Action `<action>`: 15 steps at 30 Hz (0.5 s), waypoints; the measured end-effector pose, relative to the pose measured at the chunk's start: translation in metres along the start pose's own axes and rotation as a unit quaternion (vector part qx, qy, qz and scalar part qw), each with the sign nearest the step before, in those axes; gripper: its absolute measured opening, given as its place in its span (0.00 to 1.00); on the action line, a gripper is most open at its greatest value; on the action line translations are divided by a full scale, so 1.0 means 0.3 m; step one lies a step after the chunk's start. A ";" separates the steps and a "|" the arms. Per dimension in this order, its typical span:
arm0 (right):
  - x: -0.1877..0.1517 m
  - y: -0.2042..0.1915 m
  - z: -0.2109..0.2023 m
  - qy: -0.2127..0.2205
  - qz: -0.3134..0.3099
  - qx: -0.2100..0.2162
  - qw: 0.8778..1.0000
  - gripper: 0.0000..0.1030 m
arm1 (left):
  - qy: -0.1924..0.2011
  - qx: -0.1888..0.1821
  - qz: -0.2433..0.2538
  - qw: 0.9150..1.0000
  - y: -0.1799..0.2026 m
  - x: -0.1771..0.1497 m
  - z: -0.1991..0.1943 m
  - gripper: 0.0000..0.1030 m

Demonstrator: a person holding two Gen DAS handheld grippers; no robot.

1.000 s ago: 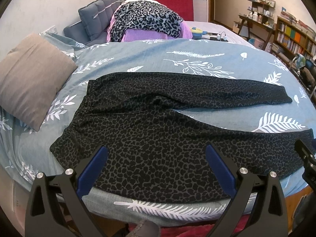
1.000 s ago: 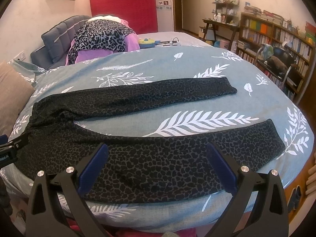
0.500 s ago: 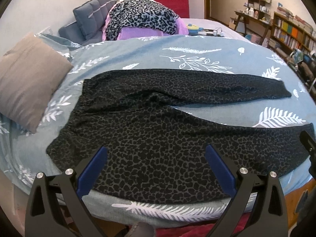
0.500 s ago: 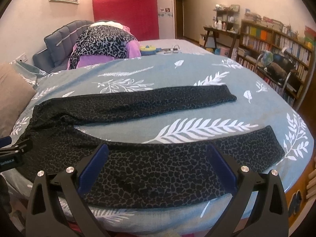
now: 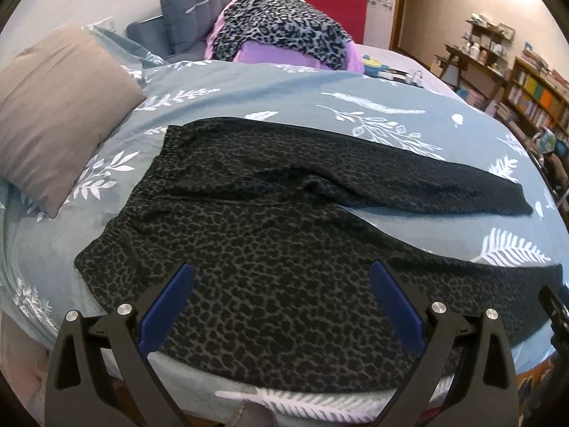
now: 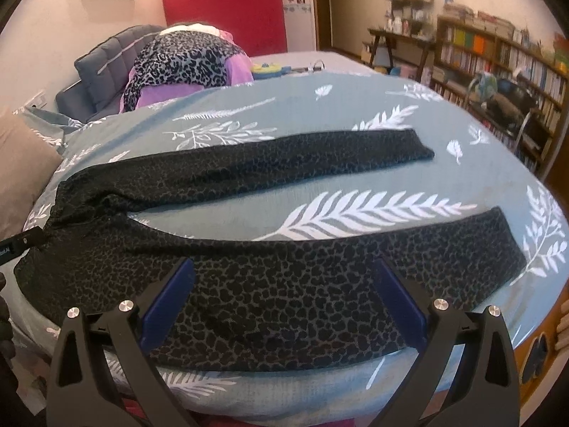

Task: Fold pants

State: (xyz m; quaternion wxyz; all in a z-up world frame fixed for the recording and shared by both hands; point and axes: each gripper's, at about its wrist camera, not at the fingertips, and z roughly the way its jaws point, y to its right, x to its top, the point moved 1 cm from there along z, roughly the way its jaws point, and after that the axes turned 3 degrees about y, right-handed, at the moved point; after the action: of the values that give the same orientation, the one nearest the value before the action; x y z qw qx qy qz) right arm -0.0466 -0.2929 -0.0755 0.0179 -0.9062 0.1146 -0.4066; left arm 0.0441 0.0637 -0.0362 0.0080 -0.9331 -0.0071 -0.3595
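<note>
Dark leopard-print pants [image 5: 270, 227] lie flat on the blue leaf-print bed cover [image 5: 284, 92], waistband to the left, both legs spread apart toward the right. They also show in the right wrist view [image 6: 284, 277]. My left gripper [image 5: 282, 284] is open and empty, hovering over the near hip area by the bed's front edge. My right gripper [image 6: 282, 284] is open and empty over the middle of the near leg. The far leg [image 6: 284, 156] lies farther back.
A tan pillow [image 5: 53, 106] lies at the left of the bed. A pile with a leopard blanket on purple cloth [image 5: 281, 35] sits at the headboard. Bookshelves [image 6: 498, 64] and a desk stand along the right wall.
Both grippers have shifted slightly; the left view now sits a bit further right and closer over the pants. The pants have not moved and both grippers stay open.
</note>
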 end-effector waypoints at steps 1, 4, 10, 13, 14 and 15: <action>0.001 0.007 0.010 -0.005 0.005 0.003 1.000 0.98 | 0.000 0.004 -0.002 1.000 -0.010 0.007 0.007 0.95; 0.005 0.015 0.031 -0.014 0.014 0.011 1.000 0.98 | -0.002 0.014 -0.013 1.000 -0.047 0.034 0.036 0.95; -0.003 0.001 0.077 -0.036 0.018 0.034 0.999 0.98 | -0.001 0.038 -0.022 0.999 -0.108 0.088 0.100 0.95; -0.008 -0.009 0.095 -0.049 0.022 0.042 0.998 0.98 | -0.001 0.059 -0.028 0.998 -0.155 0.120 0.146 0.95; -0.009 -0.010 0.100 -0.050 0.021 0.041 0.998 0.98 | -0.003 0.064 -0.035 0.997 -0.178 0.134 0.164 0.95; -0.010 -0.014 0.103 -0.050 0.020 0.040 0.998 0.98 | -0.004 0.067 -0.040 0.997 -0.194 0.142 0.173 0.95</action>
State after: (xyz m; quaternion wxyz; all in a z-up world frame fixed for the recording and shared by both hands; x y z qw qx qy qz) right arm -0.0250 -0.2901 -0.0979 0.0677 -0.9214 0.1154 -0.3647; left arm 0.1094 0.1231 -0.0457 0.0557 -0.9307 -0.0686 -0.3549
